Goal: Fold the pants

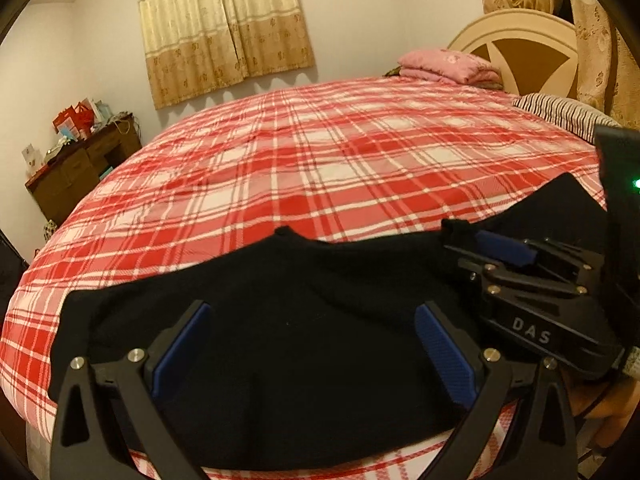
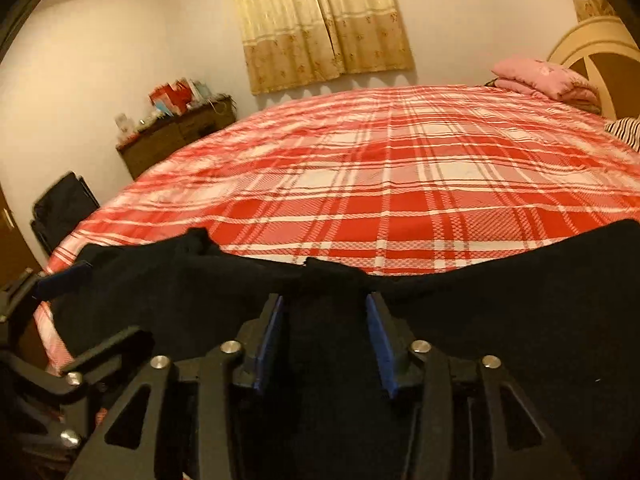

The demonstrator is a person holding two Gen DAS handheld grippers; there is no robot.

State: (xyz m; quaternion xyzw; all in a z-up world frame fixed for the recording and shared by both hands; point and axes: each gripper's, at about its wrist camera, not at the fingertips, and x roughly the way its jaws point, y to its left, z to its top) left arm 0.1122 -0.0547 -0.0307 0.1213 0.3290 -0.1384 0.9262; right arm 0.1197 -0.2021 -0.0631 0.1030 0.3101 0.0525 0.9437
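The black pants (image 1: 304,352) lie spread across the near edge of a wide bed (image 1: 340,152) covered in a red-and-white plaid sheet, a bare stretch of plaid running away behind them toward the far wall. In the left wrist view the left tongs (image 1: 312,352) stand wide apart over the dark cloth, blue pads (image 1: 444,356) facing each other with nothing pinched between them. To their right the right tongs (image 1: 480,244) reach in close beside them — their blue-lined fingers sit narrow at the upper hem of the pants. From the right wrist view the right tongs (image 2: 325,340) show a small gap between the pads (image 2: 378,344), with black fabric bunched up between and just past the tips; whether they truly bite the cloth cannot be told, since the fabric there is all one dark mass.

The room is warmly lit. Beige patterned curtains (image 1: 224,28) hang on the pale far wall. A brown wooden dresser (image 1: 80,168) stands at the far left corner of the bed, its top crowded with red boxes and small items. At the head of the bed — on the right — a folded pink blanket (image 1: 448,66) rests before a rounded cream headboard (image 1: 520,44), with a striped pillow (image 1: 560,114) just beside it.
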